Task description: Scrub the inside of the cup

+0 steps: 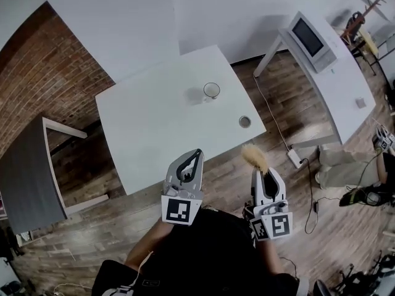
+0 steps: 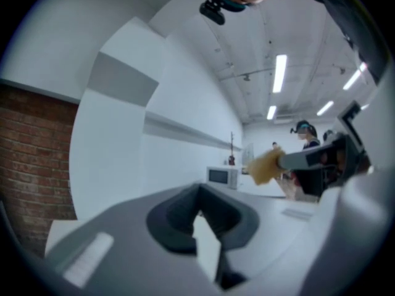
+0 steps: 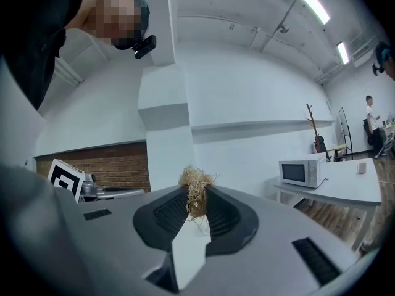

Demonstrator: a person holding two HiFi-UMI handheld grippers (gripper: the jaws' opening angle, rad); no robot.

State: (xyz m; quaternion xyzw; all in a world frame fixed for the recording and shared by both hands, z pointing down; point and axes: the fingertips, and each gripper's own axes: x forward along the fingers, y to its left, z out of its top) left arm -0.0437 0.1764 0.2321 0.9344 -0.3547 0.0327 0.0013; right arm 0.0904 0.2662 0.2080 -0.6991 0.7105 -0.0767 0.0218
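Observation:
A clear glass cup (image 1: 212,90) stands upright on the white table (image 1: 154,122), towards its far right side. Both grippers hover over the wooden floor, short of the table's near edge. My left gripper (image 1: 197,155) is shut with nothing between its jaws (image 2: 199,213). My right gripper (image 1: 263,173) is shut on a straw-coloured fibre scrubber (image 1: 254,157), whose tuft sticks out past the fingertips (image 3: 196,193). In the left gripper view the scrubber (image 2: 266,165) shows at the right. The cup is in neither gripper view.
A small round grey object (image 1: 245,121) lies near the table's right corner. A second white table carries a microwave (image 1: 311,39) at the right. A grey table (image 1: 31,177) stands at left by a brick wall. Cables and a power strip (image 1: 295,158) lie on the floor.

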